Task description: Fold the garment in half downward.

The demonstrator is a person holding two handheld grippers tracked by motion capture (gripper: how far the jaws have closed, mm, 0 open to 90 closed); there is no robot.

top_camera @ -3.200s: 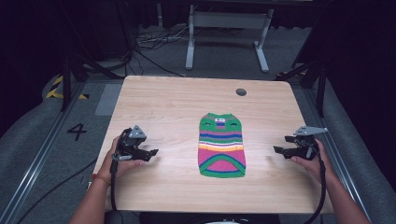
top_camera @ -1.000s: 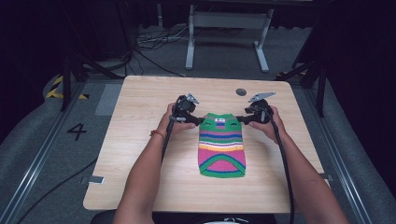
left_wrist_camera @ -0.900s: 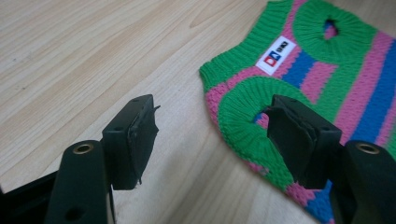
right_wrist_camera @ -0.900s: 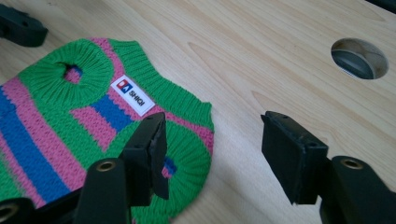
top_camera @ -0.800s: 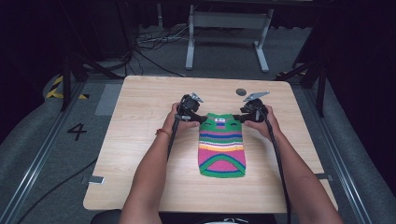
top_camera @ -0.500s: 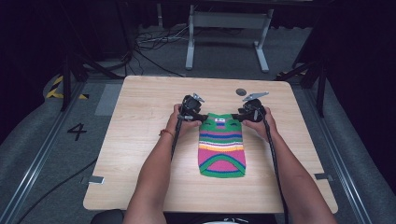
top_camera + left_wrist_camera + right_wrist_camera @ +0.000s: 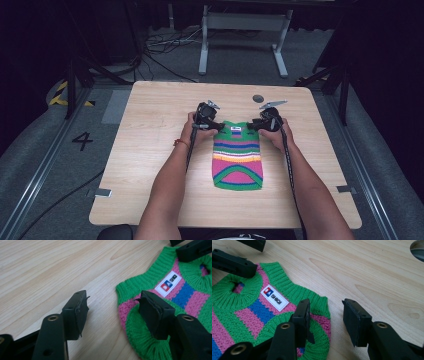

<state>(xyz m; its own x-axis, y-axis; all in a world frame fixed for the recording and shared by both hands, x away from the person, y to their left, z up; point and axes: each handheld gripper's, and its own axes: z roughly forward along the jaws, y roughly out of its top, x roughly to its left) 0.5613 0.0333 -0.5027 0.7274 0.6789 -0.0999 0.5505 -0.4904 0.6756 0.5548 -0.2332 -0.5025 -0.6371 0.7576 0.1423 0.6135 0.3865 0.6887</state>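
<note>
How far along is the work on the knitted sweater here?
Done: both grippers have reached the sweater's far shoulder corners. In hand: left gripper and right gripper each straddle a corner, jaws just moving, not yet pinching the knit. Left: gripping and whatever handling follows; the sweater lies flat on the table.

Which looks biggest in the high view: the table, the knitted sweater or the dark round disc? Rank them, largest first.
1. table
2. knitted sweater
3. dark round disc, by far the smallest

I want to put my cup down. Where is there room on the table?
Bare wood lies left of the sweater to the table edge, and right of it too. Crowded at the sweater's top, where both grippers sit.
</note>
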